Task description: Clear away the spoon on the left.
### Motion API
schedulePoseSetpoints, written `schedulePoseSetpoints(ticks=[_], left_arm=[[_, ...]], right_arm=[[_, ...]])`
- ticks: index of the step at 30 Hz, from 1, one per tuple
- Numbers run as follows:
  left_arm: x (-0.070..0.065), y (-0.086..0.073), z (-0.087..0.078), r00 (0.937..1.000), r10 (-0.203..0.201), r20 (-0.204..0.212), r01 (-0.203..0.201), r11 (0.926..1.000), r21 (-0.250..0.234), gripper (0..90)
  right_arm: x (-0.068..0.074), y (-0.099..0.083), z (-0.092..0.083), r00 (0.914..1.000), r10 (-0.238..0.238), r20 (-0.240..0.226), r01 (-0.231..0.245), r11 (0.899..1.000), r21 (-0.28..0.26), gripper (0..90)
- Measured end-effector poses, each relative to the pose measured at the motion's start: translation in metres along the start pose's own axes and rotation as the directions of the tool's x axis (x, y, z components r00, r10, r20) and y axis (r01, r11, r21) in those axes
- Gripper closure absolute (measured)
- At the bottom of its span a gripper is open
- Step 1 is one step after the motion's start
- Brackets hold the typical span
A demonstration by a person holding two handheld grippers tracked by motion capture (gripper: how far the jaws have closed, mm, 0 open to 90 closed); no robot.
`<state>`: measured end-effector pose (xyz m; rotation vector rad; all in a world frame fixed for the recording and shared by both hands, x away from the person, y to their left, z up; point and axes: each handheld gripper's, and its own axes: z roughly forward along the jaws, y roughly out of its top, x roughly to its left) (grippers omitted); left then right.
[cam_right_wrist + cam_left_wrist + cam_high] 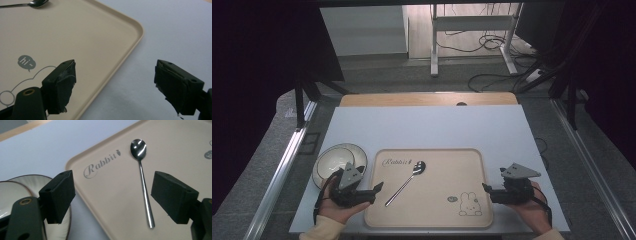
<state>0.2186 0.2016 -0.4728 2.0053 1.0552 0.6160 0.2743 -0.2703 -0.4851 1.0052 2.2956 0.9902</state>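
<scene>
Steel spoon (143, 182) between left gripper (112, 197) jaws

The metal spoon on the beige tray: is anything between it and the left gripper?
Nothing visible. The shiny metal spoon lies alone on the beige rabbit-print tray, ahead of the open left gripper.

A beige tray (432, 200) printed with grey "Rabbit" lettering, a grey "hi~" speech bubble and a grey outline rabbit carries a shiny silver spoon (407, 182) on a pale blue-grey table (422, 127), beside a cream bowl (334, 160) with a dark rim line, near black-jawed grippers.
</scene>
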Motion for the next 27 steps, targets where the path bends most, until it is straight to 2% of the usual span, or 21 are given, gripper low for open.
schedulePoseSetpoints(ticks=[4, 6, 11, 17, 20, 23, 27], left_arm=[[0.008, -0.009, -0.012, 0.9992, -0.034, -0.022, 0.033, 0.9993, -0.016, 20.2], [0.012, -0.013, -0.016, 0.9983, -0.057, -0.013, 0.057, 0.9979, -0.032, 20.4], [0.017, -0.019, -0.021, 0.9968, -0.078, -0.016, 0.078, 0.9961, -0.043, 20.3], [0.02, -0.02, -0.015, 0.9974, -0.071, -0.009, 0.071, 0.9971, -0.029, 20.2], [0.019, -0.019, -0.011, 0.9978, -0.066, 0.004, 0.066, 0.9976, -0.02, 20.1], [0.019, -0.016, -0.009, 0.9968, -0.077, 0.022, 0.078, 0.9966, -0.028, 19.7], [0.016, -0.013, -0.006, 0.9971, -0.071, 0.028, 0.071, 0.9972, -0.025, 19.4]], right_arm=[[-0.001, -0.001, -0.005, 0.9998, 0.018, -0.008, -0.019, 1.0, -0.018, 18.0], [0.0, -0.002, -0.008, 0.9999, 0.015, -0.002, -0.015, 1.0, -0.023, 17.9], [-0.003, -0.001, -0.011, 0.9994, 0.035, -0.003, -0.035, 0.998, -0.056, 17.7], [-0.005, 0.001, -0.009, 0.9989, 0.044, -0.018, -0.045, 0.997, -0.065, 17.5], [-0.006, 0.0, -0.01, 0.9987, 0.05, -0.008, -0.05, 0.997, -0.065, 17.2], [-0.007, -0.002, -0.011, 0.9985, 0.054, -0.006, -0.054, 0.996, -0.074, 17.1], [-0.008, -0.002, -0.011, 0.9975, 0.07, -0.001, -0.07, 0.994, -0.08, 16.4]])
